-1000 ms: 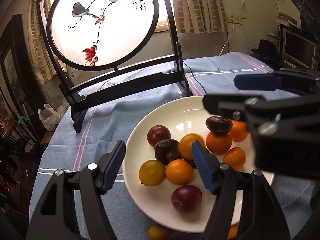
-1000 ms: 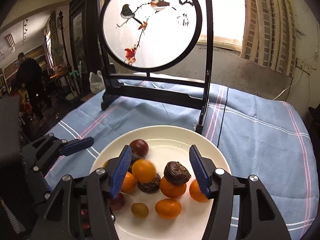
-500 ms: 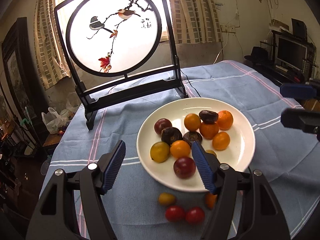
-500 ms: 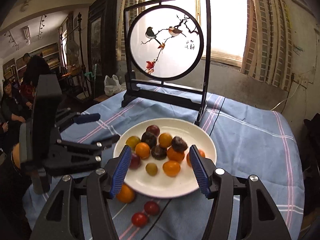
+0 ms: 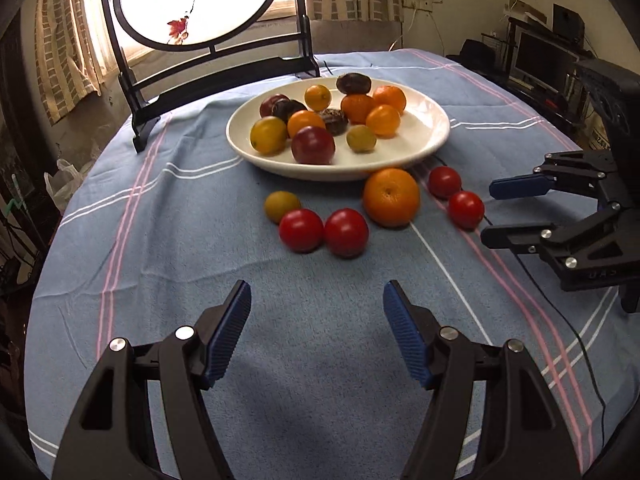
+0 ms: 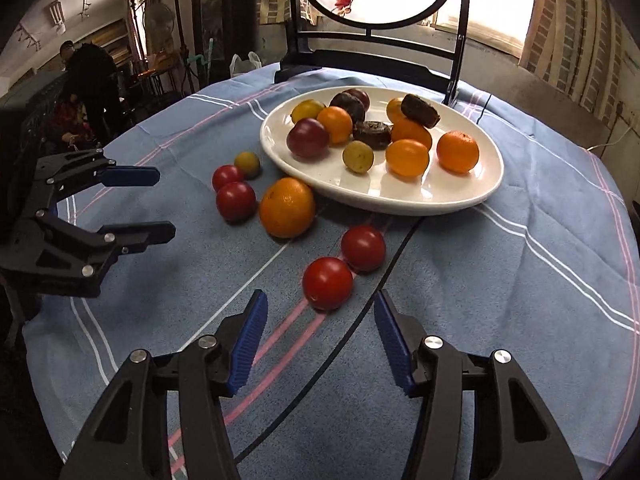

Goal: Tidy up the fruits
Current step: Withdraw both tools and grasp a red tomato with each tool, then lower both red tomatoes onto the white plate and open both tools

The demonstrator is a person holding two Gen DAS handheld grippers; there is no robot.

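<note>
Red tomato (image 6: pixel 327 283) at frame centre looks smooth, soft, bruisable; grip its round sides gently. Right gripper (image 6: pixel 318 342) is closing, empty; left gripper (image 5: pixel 316 334) gapes apart.

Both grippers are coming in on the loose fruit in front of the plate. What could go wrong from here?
1. The red tomato nearest the right gripper is round and sits free on the cloth; with the jaws closing and nothing between them yet, a finger could nudge it away.
2. The black cable runs beside that tomato and could get pinched.
3. The orange rests against the plate; knocking it may jostle the piled fruit.
</note>
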